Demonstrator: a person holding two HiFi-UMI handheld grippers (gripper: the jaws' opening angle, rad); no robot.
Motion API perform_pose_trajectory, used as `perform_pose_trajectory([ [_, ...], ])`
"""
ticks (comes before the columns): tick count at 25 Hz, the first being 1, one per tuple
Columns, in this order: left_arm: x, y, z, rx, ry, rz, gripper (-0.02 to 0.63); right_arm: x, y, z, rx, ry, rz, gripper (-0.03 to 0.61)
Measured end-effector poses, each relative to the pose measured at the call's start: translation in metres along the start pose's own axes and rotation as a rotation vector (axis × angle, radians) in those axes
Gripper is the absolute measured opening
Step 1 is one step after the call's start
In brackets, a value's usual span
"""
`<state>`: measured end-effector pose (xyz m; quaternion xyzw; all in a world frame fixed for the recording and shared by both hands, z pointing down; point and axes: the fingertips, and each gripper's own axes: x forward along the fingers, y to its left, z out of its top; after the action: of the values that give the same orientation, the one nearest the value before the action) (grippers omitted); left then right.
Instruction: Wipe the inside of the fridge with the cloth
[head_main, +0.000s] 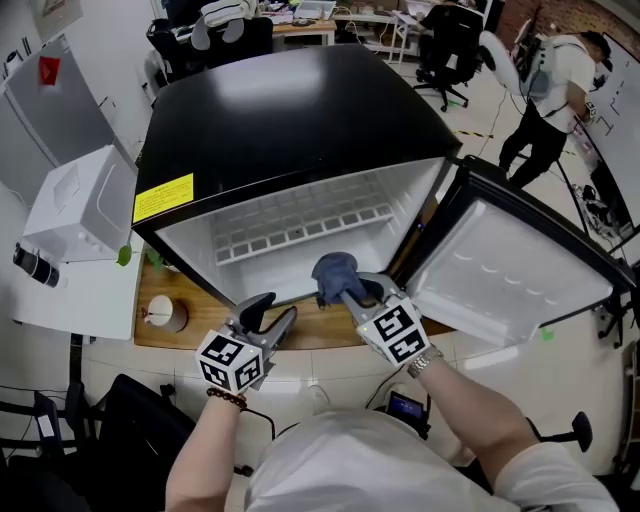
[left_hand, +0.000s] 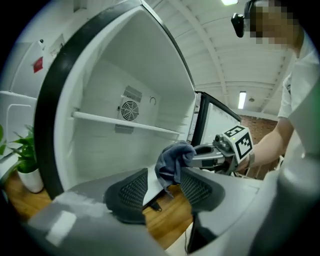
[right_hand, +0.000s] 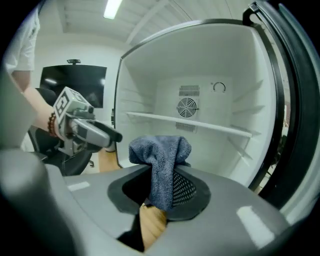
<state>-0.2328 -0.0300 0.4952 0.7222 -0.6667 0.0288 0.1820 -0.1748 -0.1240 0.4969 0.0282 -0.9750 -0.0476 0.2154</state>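
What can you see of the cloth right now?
The cloth is blue-grey, looks like soft terry, and is bunched up. The right claw is shut on its middle; a fold bulges above the jaws and a tail hangs below. It is held at the open fridge's front edge, clear of the left claw.

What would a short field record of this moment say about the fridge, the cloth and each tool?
fridge: black outside, white inside
door: swung wide open
shelf: one white shelf across the inside
cloth: grey-blue, bunched, at the front of the opening
right tool: shut on the cloth
left tool: open, nothing gripped, beside the right tool
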Motion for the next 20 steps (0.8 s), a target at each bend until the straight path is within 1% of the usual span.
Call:
perform_pose_trajectory([
  [3, 0.011, -0.016, 0.009, 0.032, -0.001, -0.111, 0.265, -0.014, 0.023, 0.015, -0.051, -0.037, 0.129, 0.08],
  [5, 0.016, -0.03, 0.015, 0.048, 0.004, -0.207, 0.299, -0.024, 0.039, 0.022, -0.071, -0.044, 0.219, 0.08],
  [7, 0.018, -0.047, 0.018, 0.043, 0.021, -0.325, 0.314, -0.034, 0.051, 0.027, -0.09, -0.046, 0.294, 0.08],
  [9, 0.018, -0.062, 0.019, 0.014, 0.044, -0.441, 0.321, -0.045, 0.061, 0.03, -0.107, -0.043, 0.361, 0.08],
  [12, 0.016, -0.083, 0.019, -0.039, 0.074, -0.58, 0.321, -0.059, 0.072, 0.03, -0.13, -0.021, 0.44, 0.08],
  [15, 0.013, -0.099, 0.018, -0.071, 0.094, -0.676, 0.31, -0.066, 0.078, 0.029, -0.148, -0.007, 0.479, 0.08],
  [18, 0.013, -0.111, 0.017, -0.085, 0.112, -0.741, 0.257, -0.069, 0.079, 0.027, -0.186, 0.02, 0.491, 0.08],
  [20, 0.015, -0.115, 0.018, -0.098, 0.12, -0.766, 0.212, -0.07, 0.077, 0.026, -0.199, 0.025, 0.489, 0.08],
])
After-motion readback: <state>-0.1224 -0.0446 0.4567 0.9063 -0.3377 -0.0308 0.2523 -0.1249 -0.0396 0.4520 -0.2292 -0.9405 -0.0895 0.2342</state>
